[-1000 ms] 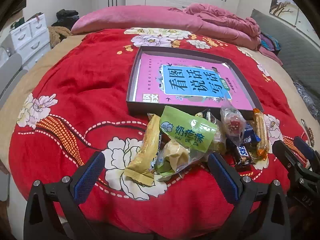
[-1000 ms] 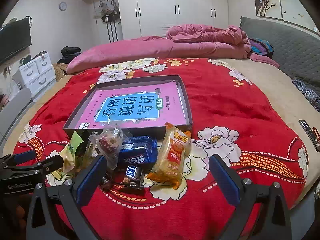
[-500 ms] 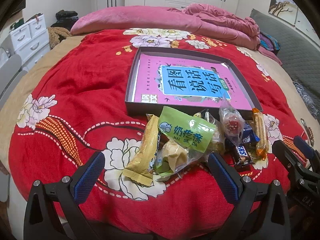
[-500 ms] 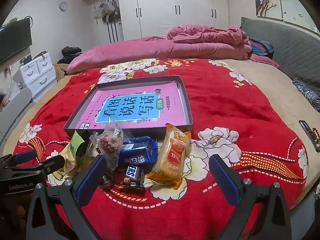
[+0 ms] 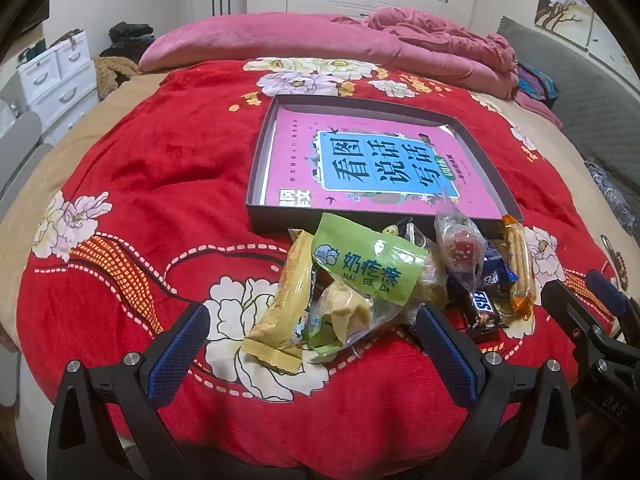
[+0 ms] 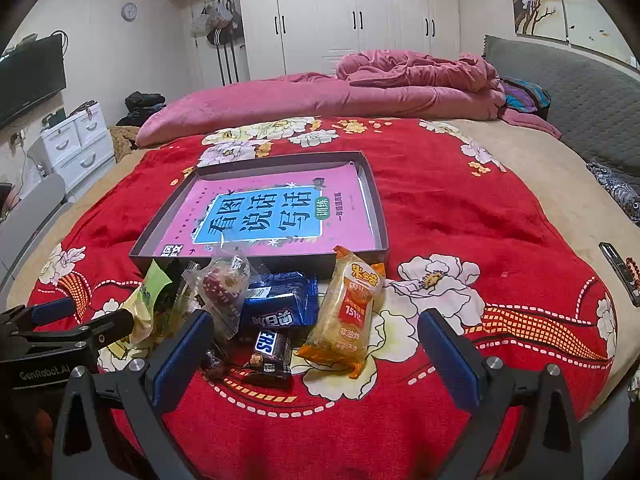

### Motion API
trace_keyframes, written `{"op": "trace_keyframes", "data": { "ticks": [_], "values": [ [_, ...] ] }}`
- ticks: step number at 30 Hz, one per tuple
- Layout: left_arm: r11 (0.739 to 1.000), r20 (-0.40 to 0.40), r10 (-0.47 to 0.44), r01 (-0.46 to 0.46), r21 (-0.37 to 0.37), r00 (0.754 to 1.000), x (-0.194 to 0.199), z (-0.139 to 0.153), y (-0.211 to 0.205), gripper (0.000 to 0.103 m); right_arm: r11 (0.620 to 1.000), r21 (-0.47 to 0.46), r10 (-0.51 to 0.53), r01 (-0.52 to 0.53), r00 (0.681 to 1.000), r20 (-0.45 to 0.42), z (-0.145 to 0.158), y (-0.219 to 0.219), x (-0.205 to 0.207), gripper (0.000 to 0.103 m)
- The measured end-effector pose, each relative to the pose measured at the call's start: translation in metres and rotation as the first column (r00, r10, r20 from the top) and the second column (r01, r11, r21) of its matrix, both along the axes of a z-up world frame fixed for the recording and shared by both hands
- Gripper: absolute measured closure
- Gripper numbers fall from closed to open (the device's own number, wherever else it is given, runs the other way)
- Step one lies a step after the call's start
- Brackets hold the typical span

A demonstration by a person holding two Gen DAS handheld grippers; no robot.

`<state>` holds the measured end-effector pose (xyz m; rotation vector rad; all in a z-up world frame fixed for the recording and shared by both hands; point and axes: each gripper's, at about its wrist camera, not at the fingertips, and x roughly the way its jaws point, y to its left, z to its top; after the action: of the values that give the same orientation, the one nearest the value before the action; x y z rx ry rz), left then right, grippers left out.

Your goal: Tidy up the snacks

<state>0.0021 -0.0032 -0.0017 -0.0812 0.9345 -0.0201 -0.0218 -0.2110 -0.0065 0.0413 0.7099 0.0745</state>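
Note:
A pile of snacks lies on the red floral blanket just in front of a shallow dark tray with a pink book in it. The pile holds a green-labelled bag, a yellow bar, a clear red candy bag, a blue packet, a Snickers bar and an orange rice-cracker pack. My left gripper is open and empty in front of the green bag. My right gripper is open and empty in front of the Snickers bar.
The bed's front edge is right under both grippers. A pink duvet lies at the back. A white drawer unit stands to the left. A dark remote lies at the right edge of the bed.
Both grippers stay open and hardly move. The left wrist view has shifted very slightly. The snacks have not moved.

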Motion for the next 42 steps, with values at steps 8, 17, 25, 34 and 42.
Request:
{"op": "trace_keyframes", "data": {
  "ticks": [8,17,25,34,42],
  "values": [
    [1.0,0.0,0.001,-0.001,0.0,1.0,0.0,0.0,0.0,0.0,1.0,0.0,0.0,0.0,1.0,-0.001,0.0,0.0,0.0,0.0],
    [1.0,0.001,0.0,0.0,0.001,1.0,0.0,-0.001,-0.001,0.0,1.0,0.005,-0.007,0.007,1.0,-0.002,0.0,-0.003,0.0,0.0],
    [1.0,-0.01,0.009,-0.009,-0.007,1.0,0.001,-0.004,0.003,0.0,1.0,0.021,-0.023,0.023,1.0,-0.005,-0.001,-0.009,0.001,0.0],
    [0.997,-0.048,0.053,-0.056,-0.061,0.997,0.005,-0.009,0.022,0.0,0.997,0.053,-0.05,0.051,0.998,-0.023,-0.004,-0.019,0.005,0.0],
    [0.995,-0.089,0.021,-0.029,-0.092,0.996,0.008,-0.017,0.026,0.0,0.994,0.074,-0.074,0.076,0.997,-0.03,-0.005,-0.027,0.011,0.0]
  ]
}}
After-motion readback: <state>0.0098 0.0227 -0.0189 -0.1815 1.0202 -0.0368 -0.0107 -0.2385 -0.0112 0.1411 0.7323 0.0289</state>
